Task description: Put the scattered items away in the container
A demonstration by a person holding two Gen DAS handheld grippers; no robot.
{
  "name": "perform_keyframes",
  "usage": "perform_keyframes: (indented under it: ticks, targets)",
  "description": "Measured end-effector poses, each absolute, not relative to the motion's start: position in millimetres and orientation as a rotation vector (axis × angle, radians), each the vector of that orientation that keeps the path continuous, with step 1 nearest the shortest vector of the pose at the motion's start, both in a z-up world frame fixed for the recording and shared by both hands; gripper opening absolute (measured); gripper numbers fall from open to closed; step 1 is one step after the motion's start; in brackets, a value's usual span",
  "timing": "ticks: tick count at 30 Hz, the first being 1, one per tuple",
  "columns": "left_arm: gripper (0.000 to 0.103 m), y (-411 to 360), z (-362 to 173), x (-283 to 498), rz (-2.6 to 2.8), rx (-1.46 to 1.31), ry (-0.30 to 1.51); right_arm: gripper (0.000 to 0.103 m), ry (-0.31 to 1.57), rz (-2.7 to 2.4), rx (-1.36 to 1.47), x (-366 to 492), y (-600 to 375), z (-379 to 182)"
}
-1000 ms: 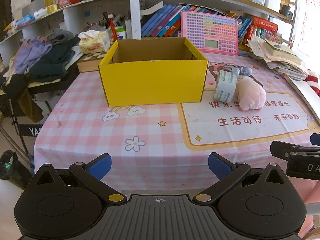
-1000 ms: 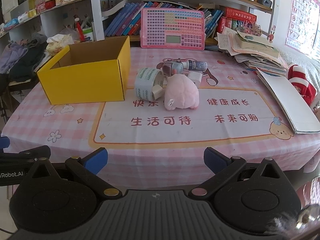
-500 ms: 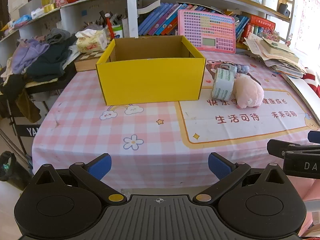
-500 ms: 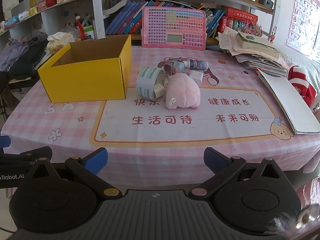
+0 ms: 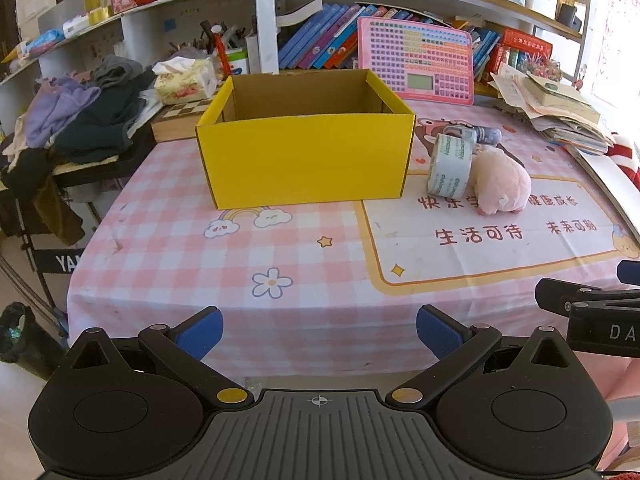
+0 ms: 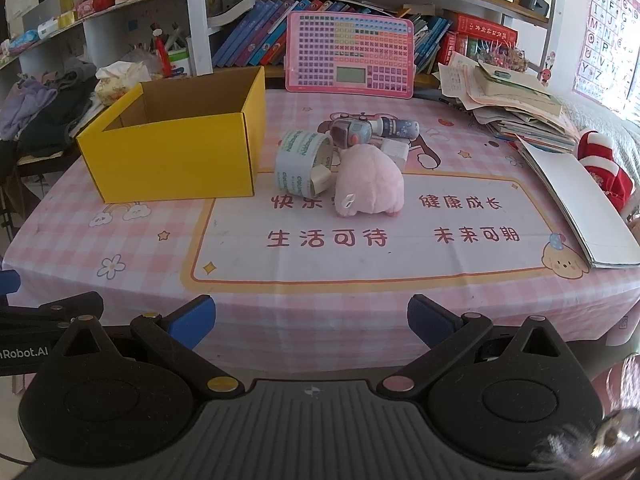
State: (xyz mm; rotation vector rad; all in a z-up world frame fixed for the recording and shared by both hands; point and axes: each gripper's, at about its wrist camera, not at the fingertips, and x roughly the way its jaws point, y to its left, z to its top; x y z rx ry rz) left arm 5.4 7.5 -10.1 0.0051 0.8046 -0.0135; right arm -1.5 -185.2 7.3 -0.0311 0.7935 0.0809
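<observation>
Yellow box [image 5: 306,160]: one, cardboard, open-topped, standing on the left part of the bench [image 5: 240,264]; nothing can be seen inside it, though its floor is hidden from both views. Tape roll [image 6: 303,167]: one, grey-green, set on edge just right of the box, touching the pink plush toy [image 6: 370,186]. Behind these two, close together, are listed a small toy camera [image 6: 347,131], a printed bottle [image 6: 396,127] laid on its side, and a white block [image 6: 394,150] partly hidden by the plush. Left tongs [image 5: 319,332]: blue pads held wide apart, nothing between them, hanging at the near edge of the bench, well apart from every item. Right tongs [image 6: 311,322]: likewise apart and empty, at the near edge, pointed toward the cluster. Change noted against the views of a second ago: both pairs of tongs have been carried slightly forward, so the box and the cluster are seen a little nearer and larger; no item has been shifted, and the pads are as wide as before. Meaning for the task, as judged: the approach is only begun, nothing is yet tidied, and all five loose items remain outside the box. The plush and the tape roll lie nearest the right tongs and are judged the likely first pick; the tape roll on its edge may be set rolling if nudged.
</observation>
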Motion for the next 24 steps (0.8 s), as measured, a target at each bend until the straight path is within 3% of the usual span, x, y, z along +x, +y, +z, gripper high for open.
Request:
perform_keyframes:
  ticks: [24]
  targets:
    - [0.103, 7.4, -9.3, 6.1, -0.078, 0.022, 0.797, 0.103, 0.766, 0.057, -0.022, -6.6, -185.7, 13.8]
